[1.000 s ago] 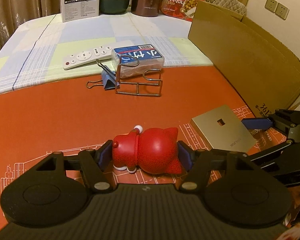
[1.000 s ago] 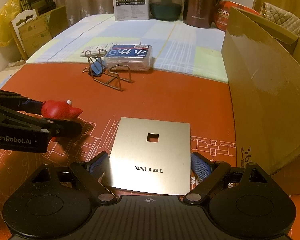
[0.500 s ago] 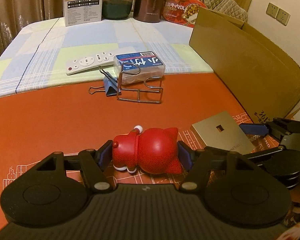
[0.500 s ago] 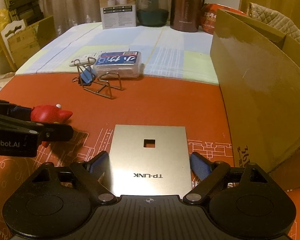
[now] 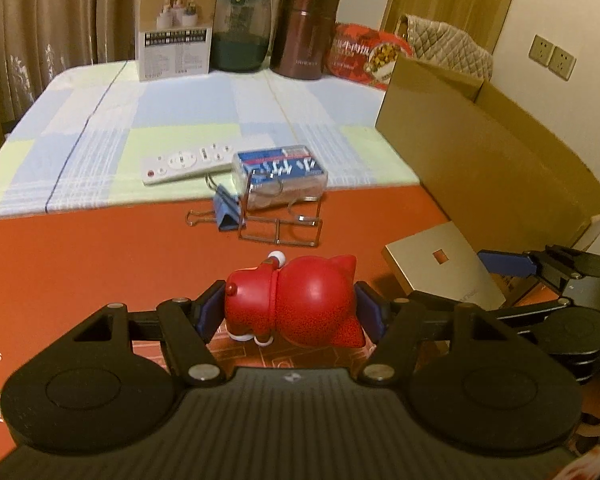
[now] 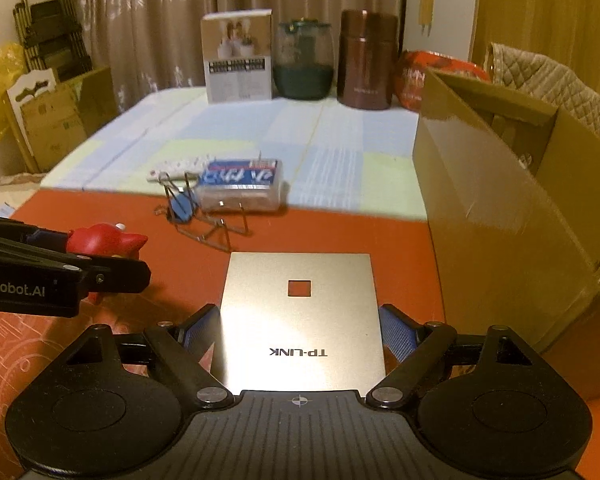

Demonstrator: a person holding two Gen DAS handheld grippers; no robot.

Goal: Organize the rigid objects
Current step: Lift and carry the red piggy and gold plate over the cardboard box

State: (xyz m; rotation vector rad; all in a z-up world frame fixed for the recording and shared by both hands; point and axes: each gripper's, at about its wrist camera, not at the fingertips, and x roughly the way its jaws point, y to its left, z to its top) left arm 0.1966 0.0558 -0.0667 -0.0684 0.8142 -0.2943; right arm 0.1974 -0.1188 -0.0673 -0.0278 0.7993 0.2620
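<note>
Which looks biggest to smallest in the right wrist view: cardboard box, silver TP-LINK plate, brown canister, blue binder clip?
1. cardboard box
2. silver TP-LINK plate, though it is nearest the camera
3. brown canister, though it is far back
4. blue binder clip

Left gripper [image 5: 290, 312]: matte black body, ribbed top plate, 2 round discs at sides, triangular cut-outs in linkage arms, silver pivot screws, dark blue pads [image 5: 212, 312] on fingers. Right gripper [image 6: 299, 328]: same black build, crosshair mark on ribbed plate, 2 silver screws near centre, brighter blue textured pads [image 6: 396, 334]. White "enRobot.AI" lettering along left gripper's side in right wrist view.
</note>
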